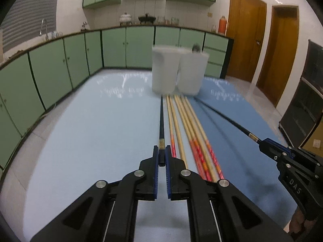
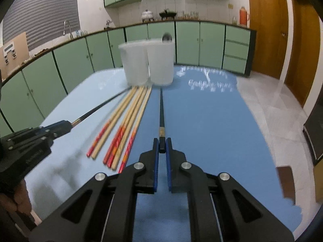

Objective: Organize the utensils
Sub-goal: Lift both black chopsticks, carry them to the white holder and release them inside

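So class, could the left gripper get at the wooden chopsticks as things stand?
Probably not yet. The left gripper is shut on a black chopstick, so its fingers are taken. The wooden chopsticks lie uncovered on the table just to its right, so once it lets go, the way looks free.

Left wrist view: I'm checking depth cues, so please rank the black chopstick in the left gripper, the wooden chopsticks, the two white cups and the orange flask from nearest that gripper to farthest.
1. Black chopstick, clamped in the left gripper.
2. Wooden chopsticks, just right, on the table.
3. White cups, ahead, at the chopsticks' tips.
4. Orange flask, far right, on the counter.
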Available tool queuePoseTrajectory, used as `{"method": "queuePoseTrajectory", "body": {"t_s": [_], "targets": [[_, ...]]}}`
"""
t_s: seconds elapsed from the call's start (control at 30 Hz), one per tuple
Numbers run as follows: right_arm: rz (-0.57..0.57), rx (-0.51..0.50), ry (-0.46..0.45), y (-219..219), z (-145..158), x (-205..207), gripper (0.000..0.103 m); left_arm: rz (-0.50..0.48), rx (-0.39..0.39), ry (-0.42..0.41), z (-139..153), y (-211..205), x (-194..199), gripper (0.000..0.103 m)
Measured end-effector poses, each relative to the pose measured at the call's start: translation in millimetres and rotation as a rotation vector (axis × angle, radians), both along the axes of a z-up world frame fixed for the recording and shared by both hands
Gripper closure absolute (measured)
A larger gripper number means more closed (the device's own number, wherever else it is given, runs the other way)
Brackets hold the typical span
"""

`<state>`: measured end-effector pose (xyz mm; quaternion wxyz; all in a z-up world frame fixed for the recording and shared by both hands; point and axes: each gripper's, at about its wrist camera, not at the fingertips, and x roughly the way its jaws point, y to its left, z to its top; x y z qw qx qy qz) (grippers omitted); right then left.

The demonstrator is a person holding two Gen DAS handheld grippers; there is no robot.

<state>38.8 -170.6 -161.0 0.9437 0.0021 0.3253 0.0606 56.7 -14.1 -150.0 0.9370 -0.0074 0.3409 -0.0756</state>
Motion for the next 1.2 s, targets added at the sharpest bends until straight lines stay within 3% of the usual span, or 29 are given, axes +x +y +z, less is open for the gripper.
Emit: {"method": "queuePoseTrajectory", "body": {"t_s": [0.23,0.5,0.8,1.2], "targets": [[0.011,0.021,-0.097,-9,46,3,0.097,-0.003,-0.029,-0.126,55,8,-3,0.097],[0.049,0.090,-0.144,-20,100,29,0.097,-0.033,-0.053,-0.214,103,12,17,0.097],[0.074,0.127,-0.096,-27,139,80,0.097,-0.053,-0.067,-0.221,122,14,56,0.097],[0.138,0.108,-0.090,-24,160,101,0.097,-0.065,-0.053,-0.238,137,16,74,0.097]]}}
